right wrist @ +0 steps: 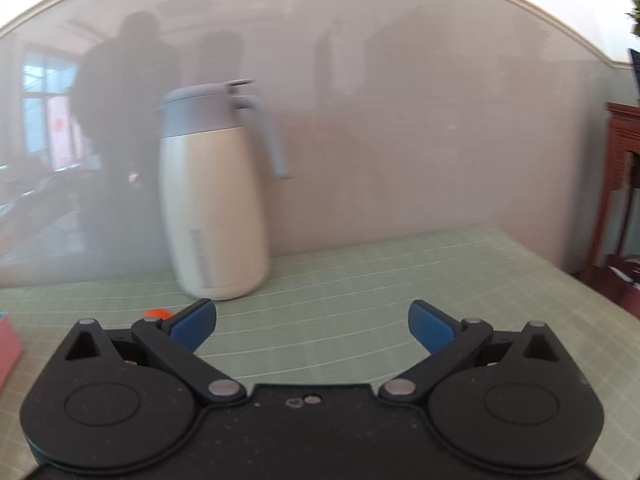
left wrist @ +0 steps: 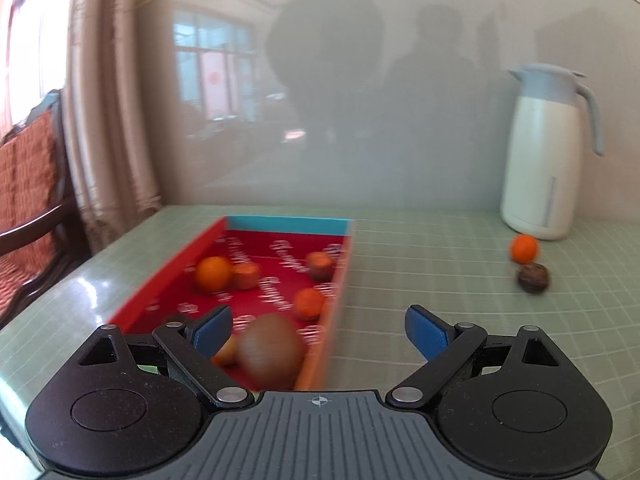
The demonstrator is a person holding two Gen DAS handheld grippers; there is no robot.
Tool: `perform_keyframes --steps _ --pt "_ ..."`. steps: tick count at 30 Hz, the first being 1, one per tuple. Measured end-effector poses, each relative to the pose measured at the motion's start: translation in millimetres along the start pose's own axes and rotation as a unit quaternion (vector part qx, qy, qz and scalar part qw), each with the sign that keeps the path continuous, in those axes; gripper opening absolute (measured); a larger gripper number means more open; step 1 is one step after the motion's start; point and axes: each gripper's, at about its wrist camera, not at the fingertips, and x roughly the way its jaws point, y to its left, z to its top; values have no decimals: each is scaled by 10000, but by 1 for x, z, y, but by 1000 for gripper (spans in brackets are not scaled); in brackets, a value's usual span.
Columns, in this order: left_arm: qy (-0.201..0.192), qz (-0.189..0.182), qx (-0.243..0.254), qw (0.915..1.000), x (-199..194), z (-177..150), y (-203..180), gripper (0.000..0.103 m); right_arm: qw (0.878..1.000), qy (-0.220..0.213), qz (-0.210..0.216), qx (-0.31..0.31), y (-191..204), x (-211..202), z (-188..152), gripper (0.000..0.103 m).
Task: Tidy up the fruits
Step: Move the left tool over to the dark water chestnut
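Both tools stand with jaws spread, empty: left gripper [left wrist: 318, 330] above the red cardboard tray [left wrist: 168, 280], right gripper [right wrist: 312, 326]. Approach the loose orange tangerine [left wrist: 524, 248] and touching brown nut-like fruit [left wrist: 534, 278] near the cream jug [left wrist: 540, 152] slowly. Blur obscures the brown fruit [left wrist: 270, 354].

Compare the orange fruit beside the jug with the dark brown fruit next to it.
The small round orange fruit is bright and lies nearer the cream jug with the grey lid; the wrinkled dark brown fruit is dull and lies nearer the camera. Both are similar in size and rest on the green checked tablecloth, outside the red tray.
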Motion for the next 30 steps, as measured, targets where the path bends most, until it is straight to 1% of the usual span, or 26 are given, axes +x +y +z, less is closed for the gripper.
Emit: perform_keyframes --steps 5,10,15,19,22,24,25,27,29,30 --pt "173 -473 272 9984 26 18 -61 93 9981 -137 -587 -79 -21 0 0 103" --pt "266 -703 600 9954 53 29 -121 93 9937 -201 -1096 -83 -37 0 -1 103" --pt "357 -865 831 9921 77 34 -165 93 9899 -182 -1409 29 -50 8 1 103" --pt "461 -1038 818 9902 90 36 -187 93 9860 -191 -1655 47 -58 13 1 103" --pt "455 -1126 826 9891 98 37 -196 92 9872 -144 -1585 103 -65 16 2 103" --pt "522 -1178 778 9886 104 38 -200 92 9882 -124 -1524 128 -67 17 2 103" --pt "560 -1198 729 9885 108 38 -200 90 9885 -132 -1500 130 -68 17 2 103" --pt "704 -1310 683 9865 115 39 -200 67 9895 -165 -1428 141 -69 16 3 103" --pt "871 -1371 608 9848 120 36 -200 61 9902 -181 -1374 154 -70 15 4 103" --pt "882 -1357 611 9849 122 35 -201 57 9906 -190 -1348 162 -70 14 4 103"
